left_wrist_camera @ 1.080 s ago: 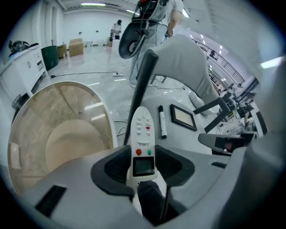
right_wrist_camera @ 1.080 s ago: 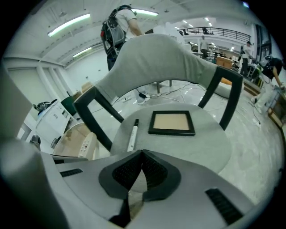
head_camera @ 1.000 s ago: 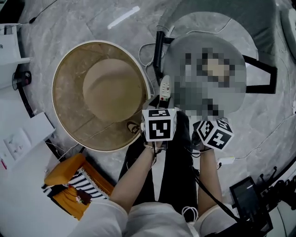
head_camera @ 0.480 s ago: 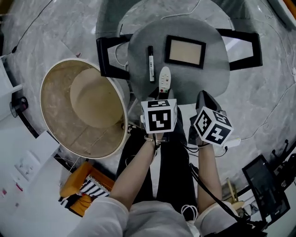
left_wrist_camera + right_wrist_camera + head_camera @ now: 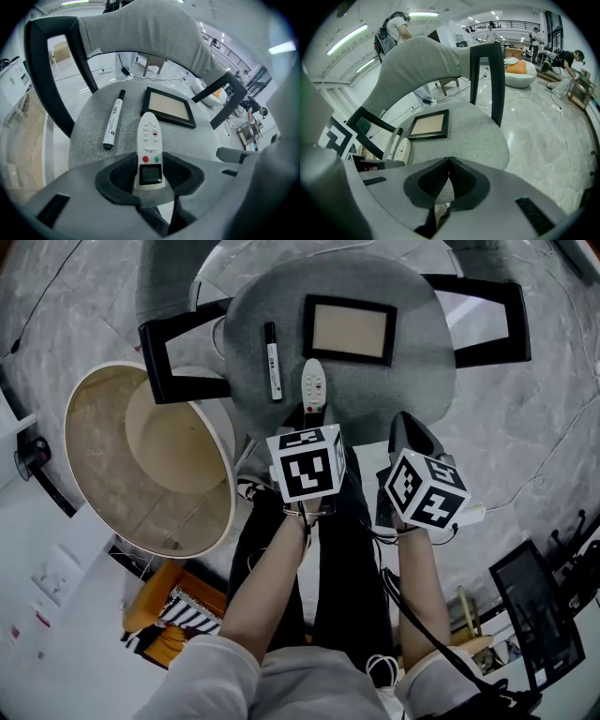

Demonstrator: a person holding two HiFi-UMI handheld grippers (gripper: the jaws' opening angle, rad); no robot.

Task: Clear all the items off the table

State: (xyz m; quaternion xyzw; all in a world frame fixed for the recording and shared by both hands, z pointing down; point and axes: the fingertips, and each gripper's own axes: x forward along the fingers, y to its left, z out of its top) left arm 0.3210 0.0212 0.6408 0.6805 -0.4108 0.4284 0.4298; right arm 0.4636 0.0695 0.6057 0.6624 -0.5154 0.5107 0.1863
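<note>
On a round grey table lie a black-and-white marker and a black picture frame. A white remote with red and green buttons points away from me over the table's near part. My left gripper is shut on the remote's near end, a pad on each side. I cannot tell whether the remote rests on the table. In the left gripper view the marker is to its left and the frame beyond it. My right gripper hangs at the table's near right edge, shut and empty.
A big round tan basket stands on the floor left of the table. Black arm-like bars flank the table on both sides. An orange patterned thing lies lower left, a black device lower right, and cables run across the floor.
Both grippers have moved forward and down toward the table together. The remote has travelled with the left gripper from the table's edge to over its near part.
</note>
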